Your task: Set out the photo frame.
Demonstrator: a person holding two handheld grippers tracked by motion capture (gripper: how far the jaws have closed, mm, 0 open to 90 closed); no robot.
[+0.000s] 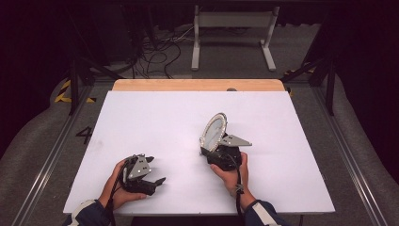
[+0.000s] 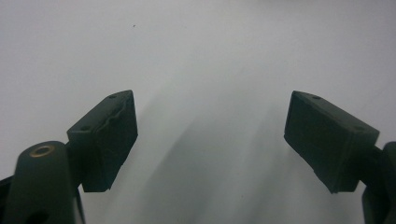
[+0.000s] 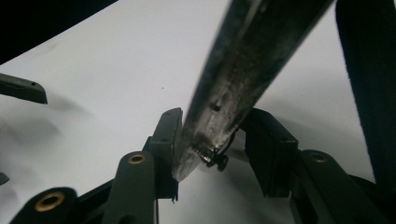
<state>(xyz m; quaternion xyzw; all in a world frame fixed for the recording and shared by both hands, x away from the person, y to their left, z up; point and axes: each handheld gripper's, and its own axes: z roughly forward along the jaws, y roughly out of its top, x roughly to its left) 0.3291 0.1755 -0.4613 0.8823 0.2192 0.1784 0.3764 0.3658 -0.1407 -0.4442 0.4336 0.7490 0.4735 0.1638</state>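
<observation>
An oval mirror [image 1: 214,132] with a beaded silver rim stands almost upright on its edge, right of the middle of the white board [image 1: 155,117]. My right gripper [image 1: 211,151] is shut on its lower rim. In the right gripper view the mirror's edge [image 3: 252,60] rises steeply from between the two pads of this gripper [image 3: 212,149], and both pads touch it. My left gripper [image 1: 156,169] rests near the board's front left edge, open. In the left gripper view its jaws [image 2: 210,140] stand wide apart over bare white board, with nothing between them.
The white board lies on a wooden table whose far edge [image 1: 197,84] shows behind it. On the floor beyond are a white metal stand [image 1: 233,21] and loose cables [image 1: 160,52]. Metal rails [image 1: 47,160] run along both sides of the table.
</observation>
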